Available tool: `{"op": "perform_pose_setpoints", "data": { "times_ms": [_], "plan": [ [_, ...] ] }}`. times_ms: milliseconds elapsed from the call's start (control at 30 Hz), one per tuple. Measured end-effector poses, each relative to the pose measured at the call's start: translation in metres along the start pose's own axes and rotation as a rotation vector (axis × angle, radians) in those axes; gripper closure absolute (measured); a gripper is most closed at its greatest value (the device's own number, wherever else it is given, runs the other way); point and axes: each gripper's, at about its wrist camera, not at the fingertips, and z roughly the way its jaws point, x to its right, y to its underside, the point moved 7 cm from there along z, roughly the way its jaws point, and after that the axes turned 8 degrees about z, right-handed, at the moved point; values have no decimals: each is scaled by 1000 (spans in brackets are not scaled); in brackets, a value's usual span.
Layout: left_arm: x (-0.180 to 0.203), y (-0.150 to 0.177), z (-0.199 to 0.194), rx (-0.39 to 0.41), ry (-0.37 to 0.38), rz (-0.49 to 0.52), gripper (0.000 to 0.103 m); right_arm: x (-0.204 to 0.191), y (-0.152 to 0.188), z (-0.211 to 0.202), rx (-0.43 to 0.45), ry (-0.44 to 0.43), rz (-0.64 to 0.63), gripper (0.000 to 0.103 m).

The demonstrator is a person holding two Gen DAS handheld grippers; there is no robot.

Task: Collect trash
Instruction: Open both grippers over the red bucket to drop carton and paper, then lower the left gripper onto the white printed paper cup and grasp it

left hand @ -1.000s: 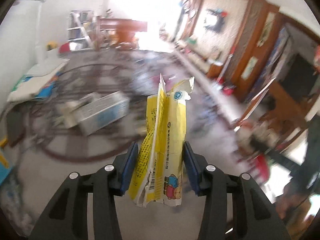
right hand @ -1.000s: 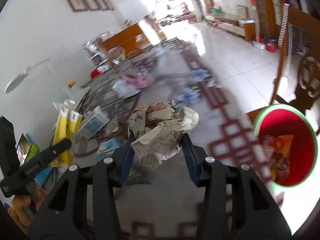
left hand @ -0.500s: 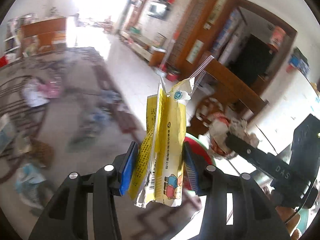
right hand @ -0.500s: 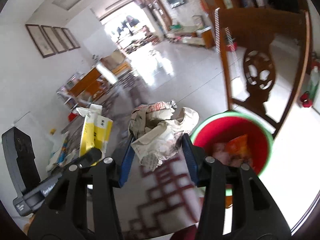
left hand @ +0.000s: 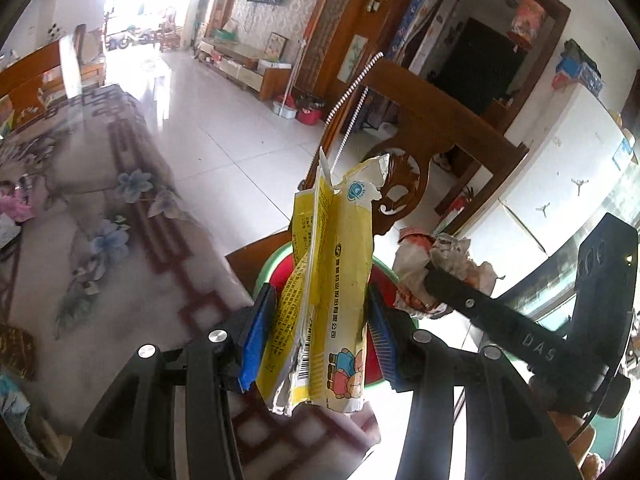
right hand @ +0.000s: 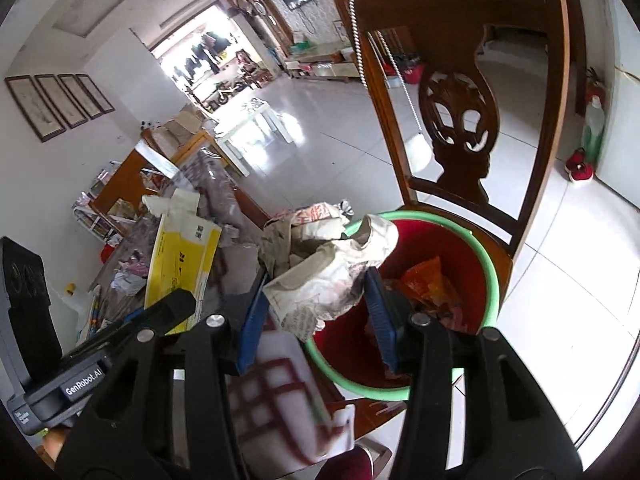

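My left gripper [left hand: 320, 332] is shut on a flattened yellow carton [left hand: 332, 280] and holds it upright over the table's corner, in front of the red bin [left hand: 280, 276]. My right gripper [right hand: 316, 304] is shut on a crumpled newspaper ball [right hand: 320, 264] and holds it at the near rim of the red bin with the green rim [right hand: 492, 280], which stands on a wooden chair [right hand: 460, 80]. Orange wrappers [right hand: 424, 280] lie in the bin. The yellow carton [right hand: 184, 264] also shows left in the right wrist view, and the paper ball [left hand: 432, 272] shows right in the left wrist view.
A table with a flowered, red-patterned cloth [left hand: 120, 240] lies left, with more scraps [right hand: 128, 280] on it. The chair's carved back [right hand: 460, 120] rises behind the bin. A white tiled floor [left hand: 224, 128] stretches beyond.
Both grippers have swung right from the table toward the chair, with the carton and paper ball still held. The red bin is now close under the right gripper.
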Motion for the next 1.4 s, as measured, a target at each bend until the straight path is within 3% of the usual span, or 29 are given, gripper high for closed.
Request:
{"op": "perform_pose_setpoints", "data": {
  "times_ms": [67, 100, 200, 300, 533, 700, 867, 1100, 1200, 1400],
  "plan": [
    [2, -2, 9, -21, 1, 12, 51, 6, -2, 3, 16, 11, 20, 45],
    [3, -3, 15, -35, 5, 14, 49, 11, -3, 5, 22, 25, 33, 35],
    [4, -4, 19, -38, 16, -1, 39, 17, -5, 9, 20, 40, 44, 34],
    [0, -1, 14, -18, 22, -16, 35, 17, -5, 9, 24, 48, 37, 34],
    [-21, 8, -4, 4, 15, -48, 33, 2, -6, 8, 27, 43, 12, 28],
    [-44, 17, -36, 50, -19, -77, 33, -38, -2, -4, 27, -20, -32, 27],
    [-85, 33, -73, 88, -94, -106, 33, -113, 16, -19, 10, -184, -101, 27],
    [-181, 77, -130, 69, -310, -159, 33, -207, 100, 7, -124, -390, -244, 20],
    [-230, 106, -151, 33, -382, -231, 33, -220, 130, 35, -268, -356, -274, 20],
    [-301, 126, -176, -38, -553, -223, 33, -224, 138, 50, -305, -336, -274, 20]
  ]
}}
